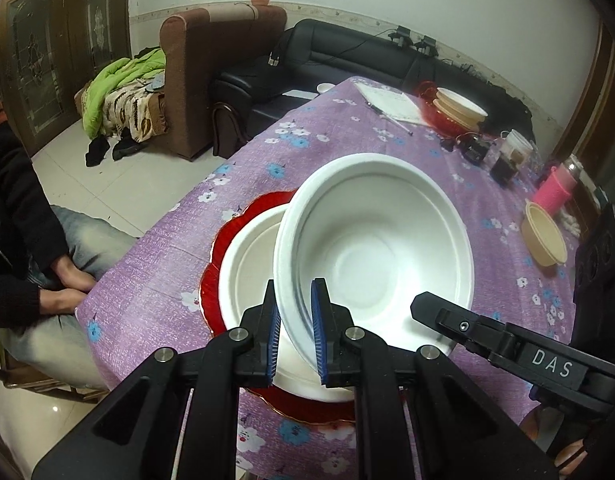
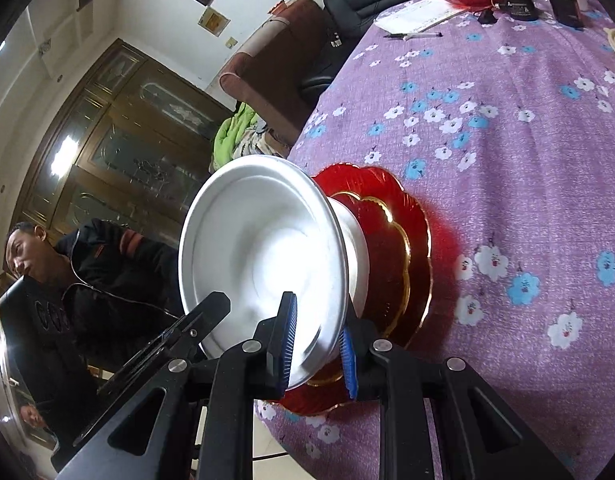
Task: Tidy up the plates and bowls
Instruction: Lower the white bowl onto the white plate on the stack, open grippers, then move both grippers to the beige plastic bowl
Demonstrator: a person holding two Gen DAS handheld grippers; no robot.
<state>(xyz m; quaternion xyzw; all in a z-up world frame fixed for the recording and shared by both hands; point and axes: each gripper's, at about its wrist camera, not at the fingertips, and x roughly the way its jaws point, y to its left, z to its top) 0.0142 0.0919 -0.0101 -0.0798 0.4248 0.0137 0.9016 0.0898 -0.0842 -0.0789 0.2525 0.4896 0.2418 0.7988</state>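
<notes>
In the left wrist view my left gripper (image 1: 294, 320) is shut on the near rim of a white foam bowl (image 1: 379, 248), held tilted above a second white bowl (image 1: 251, 264) that sits on a red scalloped plate (image 1: 211, 276). The right gripper's finger (image 1: 487, 332) reaches in from the right. In the right wrist view my right gripper (image 2: 317, 344) is shut on the rim of a white bowl (image 2: 259, 256) over the stacked red plates (image 2: 391, 248). I cannot tell which of the two bowls it is.
A purple flowered tablecloth (image 1: 347, 136) covers the table. A beige bowl (image 1: 545, 240), a pink cup (image 1: 555, 192), jars, a notebook with a pen (image 1: 391, 106) and a red plate with beige bowls (image 1: 459, 110) stand at the far side. A seated person (image 1: 23, 216) is at the table's left edge.
</notes>
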